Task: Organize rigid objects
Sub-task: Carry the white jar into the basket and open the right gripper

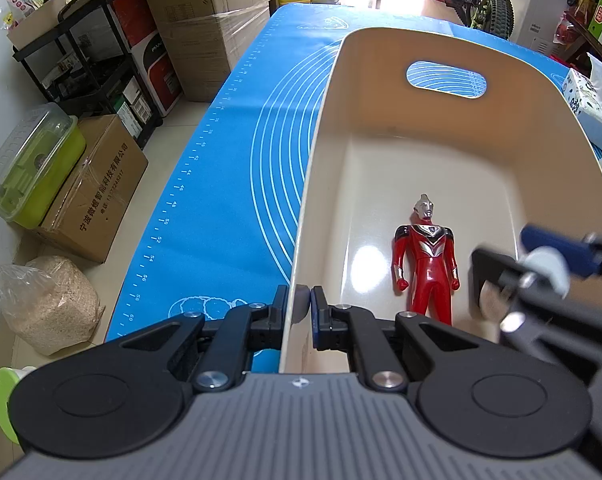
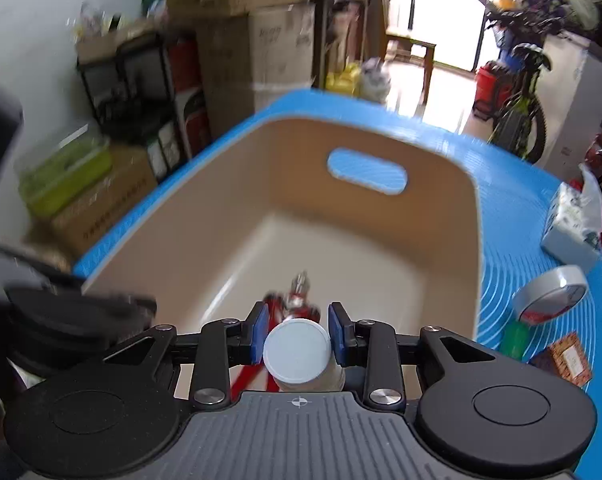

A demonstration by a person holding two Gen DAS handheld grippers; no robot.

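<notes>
Two grippers are in view, and we describe each from its own camera. In the left wrist view, the left gripper (image 1: 299, 308) sits at the lower centre of the frame, and its fingers (image 1: 320, 312) are pressed almost together on the near rim of the beige bin (image 1: 321, 168), one finger outside the wall and one inside. The bin stands on the table, which is covered by a blue mat (image 1: 229, 168). On the floor of the bin, at the lower right of centre, lies a red toy figure (image 1: 425, 260), face up, with its head toward the far wall. At the right edge of this frame we see the right gripper (image 1: 541, 268), blurred, over the right side of the bin.

In the right wrist view, the right gripper (image 2: 297, 334) is partly open around a small bottle with a white cap (image 2: 297, 350); both blue fingers (image 2: 259, 330) touch its sides. The bottle hangs above the near part of the bin (image 2: 477, 240), and it hides most of the toy figure (image 2: 297, 292) directly below.

At the right of this frame, on the mat (image 2: 513, 220) outside the bin, we see a tissue pack (image 2: 573, 220), a roll of grey tape (image 2: 551, 292), a green object (image 2: 515, 340) we cannot identify, and a small brown box (image 2: 565, 360). Cardboard boxes (image 1: 205, 20) stand at the upper left of the left wrist view.
</notes>
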